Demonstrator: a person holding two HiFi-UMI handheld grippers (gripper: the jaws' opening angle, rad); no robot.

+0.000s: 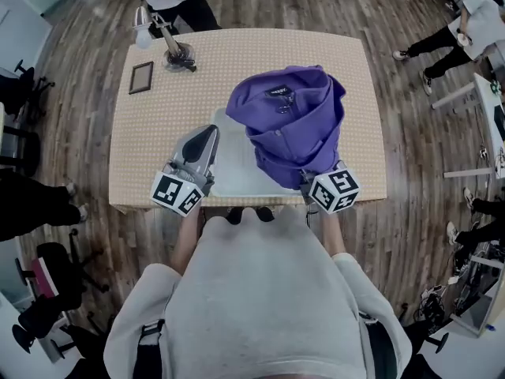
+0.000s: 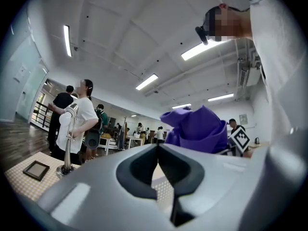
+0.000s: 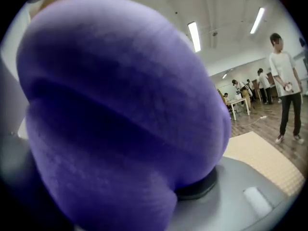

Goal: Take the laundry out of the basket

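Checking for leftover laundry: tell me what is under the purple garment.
The pale basket sits under the garment, which the right gripper holds up. Its left part shows, with no laundry on it; the right part is covered by the garment.

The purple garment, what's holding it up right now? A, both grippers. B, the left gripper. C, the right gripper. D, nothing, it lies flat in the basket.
C: the purple garment bulges out of the right gripper, which is clamped on it, while the left gripper is shut on nothing, apart from the cloth.
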